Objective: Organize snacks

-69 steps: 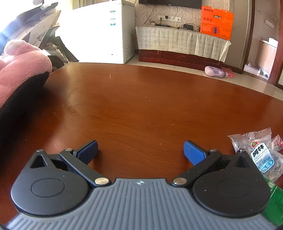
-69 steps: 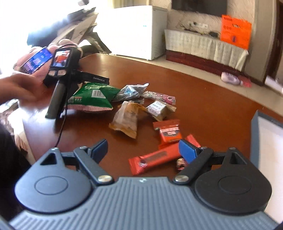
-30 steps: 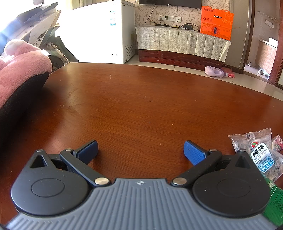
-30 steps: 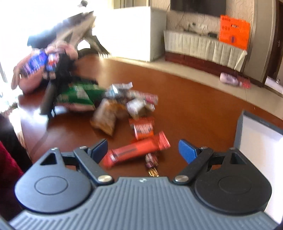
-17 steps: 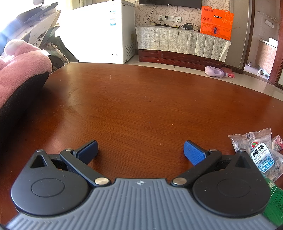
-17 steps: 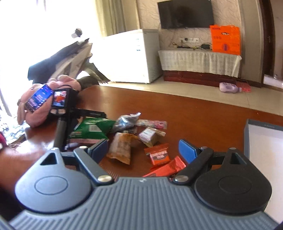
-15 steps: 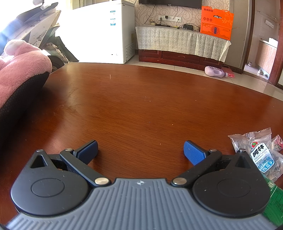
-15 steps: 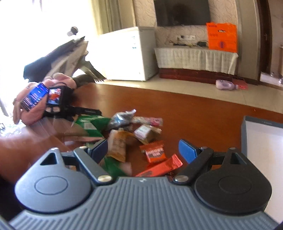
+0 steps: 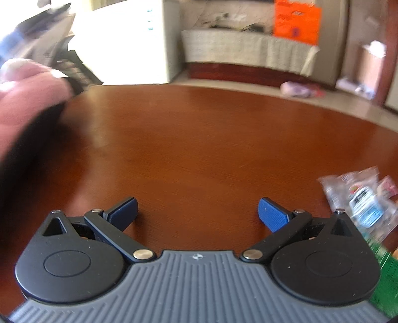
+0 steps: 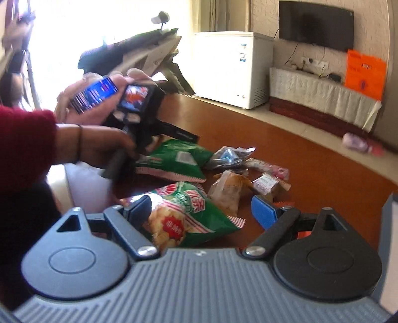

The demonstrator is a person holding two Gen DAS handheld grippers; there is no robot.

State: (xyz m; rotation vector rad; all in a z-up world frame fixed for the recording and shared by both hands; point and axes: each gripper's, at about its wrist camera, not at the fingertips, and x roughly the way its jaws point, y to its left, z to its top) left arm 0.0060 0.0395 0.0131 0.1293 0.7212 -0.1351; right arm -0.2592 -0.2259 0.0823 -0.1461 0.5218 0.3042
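Note:
Snack packets lie in a heap on the brown round table [image 10: 311, 159]. My right gripper [image 10: 201, 211] is open, its blue pads wide apart over a green chip bag [image 10: 189, 218] that lies between them, untouched. Behind it lie a second green bag [image 10: 171, 159], a tan packet [image 10: 228, 191], a silver packet [image 10: 228, 155] and small pink sweets [image 10: 271, 170]. In the right wrist view a hand [image 10: 99, 146] holds the left gripper's handle. My left gripper [image 9: 197, 213] is open over bare table [image 9: 199, 139]. A clear seed packet [image 9: 360, 198] lies to its right.
A grey-rimmed white tray [image 10: 390, 223] lies at the table's right edge. A pink plush cushion [image 9: 22, 104] sits at the left rim. Beyond the table stand a white freezer [image 10: 231, 67], a cloth-covered cabinet [image 10: 321, 94] and an orange box [image 9: 296, 22].
My right gripper has swung left across the heap, so the near green chip bag now lies between its pads. The left gripper's view has gone blurred and shifted slightly.

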